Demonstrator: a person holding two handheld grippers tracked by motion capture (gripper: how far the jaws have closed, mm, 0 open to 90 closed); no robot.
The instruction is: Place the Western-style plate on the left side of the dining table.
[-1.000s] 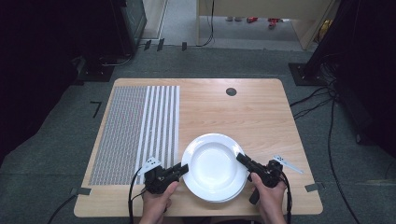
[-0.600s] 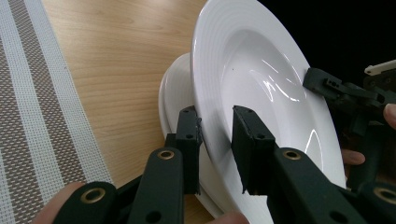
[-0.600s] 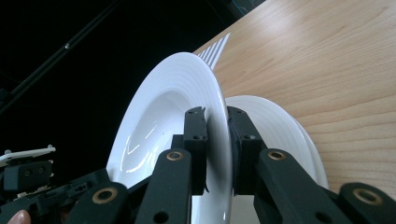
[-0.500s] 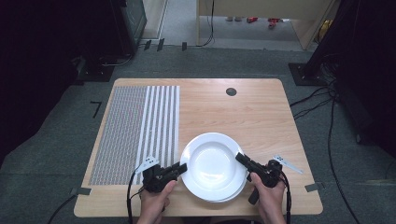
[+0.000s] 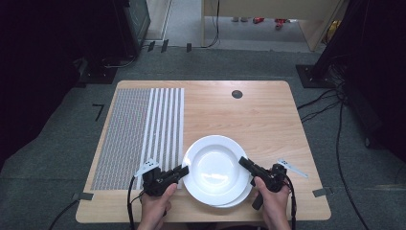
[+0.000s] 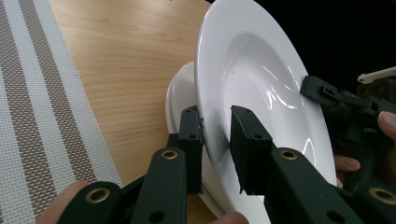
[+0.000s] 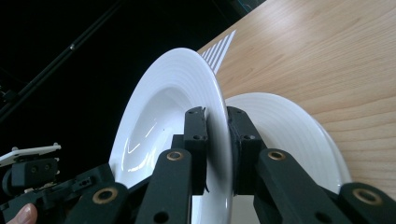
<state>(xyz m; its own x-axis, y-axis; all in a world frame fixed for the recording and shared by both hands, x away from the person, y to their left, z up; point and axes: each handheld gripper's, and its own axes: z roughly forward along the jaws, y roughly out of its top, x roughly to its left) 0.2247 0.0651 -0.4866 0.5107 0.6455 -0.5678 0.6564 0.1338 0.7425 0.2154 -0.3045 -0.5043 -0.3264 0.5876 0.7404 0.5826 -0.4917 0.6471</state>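
Observation:
A white deep plate (image 5: 215, 167) is held above a second white plate (image 5: 238, 200) near the table's front edge. My left gripper (image 5: 184, 169) is shut on the upper plate's left rim, and my right gripper (image 5: 242, 162) is shut on its right rim. In the left gripper view the jaws (image 6: 217, 135) pinch the rim of the raised plate (image 6: 261, 84), with the lower plate (image 6: 180, 98) behind it on the wood. The right gripper view has its jaws (image 7: 215, 123) clamped on the rim of the same plate (image 7: 159, 112), and the lower plate (image 7: 289, 126) lies flat underneath.
A grey and white striped placemat (image 5: 139, 134) covers the left part of the wooden table (image 5: 258, 115). A round black grommet (image 5: 237, 94) sits near the far edge. Dark furniture and cables stand on the floor around the table.
The upper plate, held by both grippers, has drifted slightly left, and more of the lower plate's rim shows at the front right.

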